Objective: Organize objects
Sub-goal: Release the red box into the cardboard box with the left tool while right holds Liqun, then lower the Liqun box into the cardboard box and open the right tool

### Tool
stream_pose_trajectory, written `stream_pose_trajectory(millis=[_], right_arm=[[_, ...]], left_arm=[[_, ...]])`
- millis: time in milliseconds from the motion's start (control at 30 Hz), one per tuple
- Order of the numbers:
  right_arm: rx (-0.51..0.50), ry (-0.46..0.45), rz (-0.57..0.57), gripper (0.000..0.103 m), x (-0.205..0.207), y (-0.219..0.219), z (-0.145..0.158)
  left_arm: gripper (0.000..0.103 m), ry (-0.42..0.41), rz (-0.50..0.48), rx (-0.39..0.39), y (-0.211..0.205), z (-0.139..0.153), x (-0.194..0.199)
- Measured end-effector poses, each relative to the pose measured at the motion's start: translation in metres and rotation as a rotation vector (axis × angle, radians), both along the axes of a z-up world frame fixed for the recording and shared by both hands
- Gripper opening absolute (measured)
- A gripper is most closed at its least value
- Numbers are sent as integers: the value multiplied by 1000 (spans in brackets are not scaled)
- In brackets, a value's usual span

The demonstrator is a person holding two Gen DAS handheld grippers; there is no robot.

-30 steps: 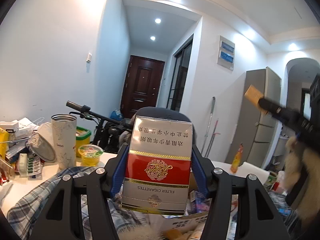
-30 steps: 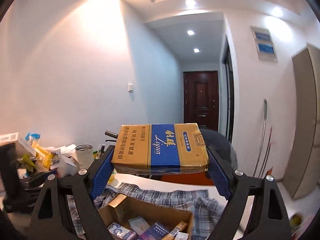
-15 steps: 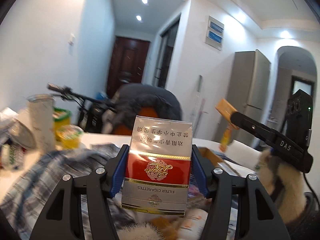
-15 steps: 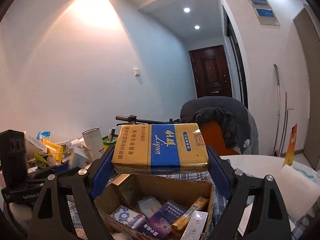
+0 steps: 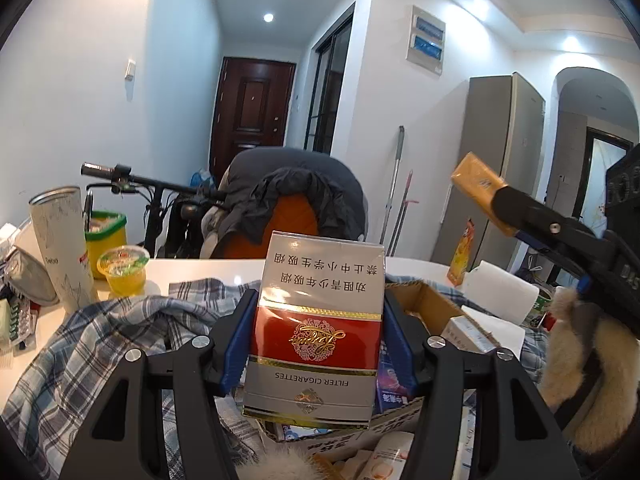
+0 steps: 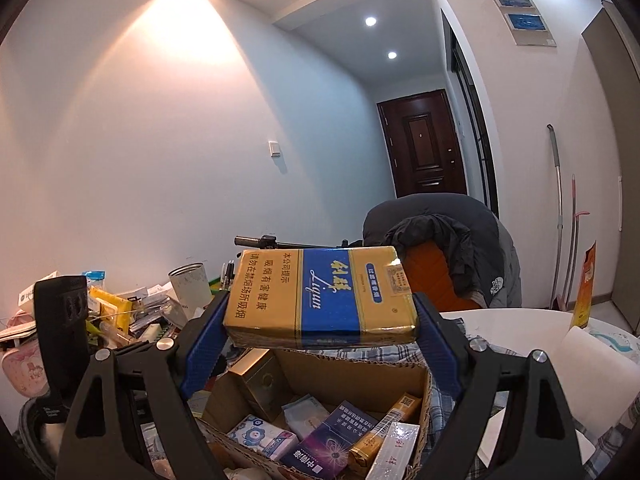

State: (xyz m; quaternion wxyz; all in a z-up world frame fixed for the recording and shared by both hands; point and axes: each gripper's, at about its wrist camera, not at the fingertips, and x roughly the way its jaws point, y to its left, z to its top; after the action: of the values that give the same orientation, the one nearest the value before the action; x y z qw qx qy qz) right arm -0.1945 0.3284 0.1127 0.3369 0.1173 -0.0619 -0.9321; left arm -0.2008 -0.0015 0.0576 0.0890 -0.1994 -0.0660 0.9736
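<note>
My left gripper [image 5: 316,340] is shut on a red and silver cigarette pack [image 5: 316,328], held upright with its print upside down, above the open cardboard box [image 5: 430,304]. My right gripper [image 6: 322,320] is shut on a yellow and blue cigarette carton [image 6: 320,298], held flat above the same cardboard box [image 6: 352,372], which holds several small packs and boxes. In the left wrist view the right gripper's finger and the yellow carton's end [image 5: 478,180] show at the right. The left gripper's black body [image 6: 64,320] shows at the left of the right wrist view.
A plaid cloth [image 5: 100,340] lies under and around the box on a white table [image 5: 208,268]. A tall tin cup [image 5: 56,232], a jelly cup [image 5: 122,270] and cluttered packets [image 6: 120,312] stand at the left. A paper roll [image 5: 500,292] is at the right. A chair with a jacket [image 5: 292,196] stands behind.
The left gripper has swung right and sunk with its pack, bringing the box and right gripper into view. The right gripper has tilted down with its carton, so the box now shows below.
</note>
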Motion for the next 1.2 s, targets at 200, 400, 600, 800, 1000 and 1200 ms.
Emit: stream_pose_trajectory(millis=[200,400,600,800,1000,1200], right_arm=[[19,-1,7,86,1,-4,-2],[10,-11,8,86,-1,-1,-3],[10,-27,12,86,-4,0,-4],[21,-31,13,86,-5,-2,-6],[23,-39,-5,86,-7,0,-7],[36,-48,-3,86,-12,-3,-8]], left_arm=[[103,-17,-42,68,-9,-2,-5],[103,16,-8,115,-24,5,5],[103,1,24,152,-38,3,10],[103,21,26,155,-38,7,17],[103,32,24,115,-32,8,20],[103,41,23,96,-28,9,23]])
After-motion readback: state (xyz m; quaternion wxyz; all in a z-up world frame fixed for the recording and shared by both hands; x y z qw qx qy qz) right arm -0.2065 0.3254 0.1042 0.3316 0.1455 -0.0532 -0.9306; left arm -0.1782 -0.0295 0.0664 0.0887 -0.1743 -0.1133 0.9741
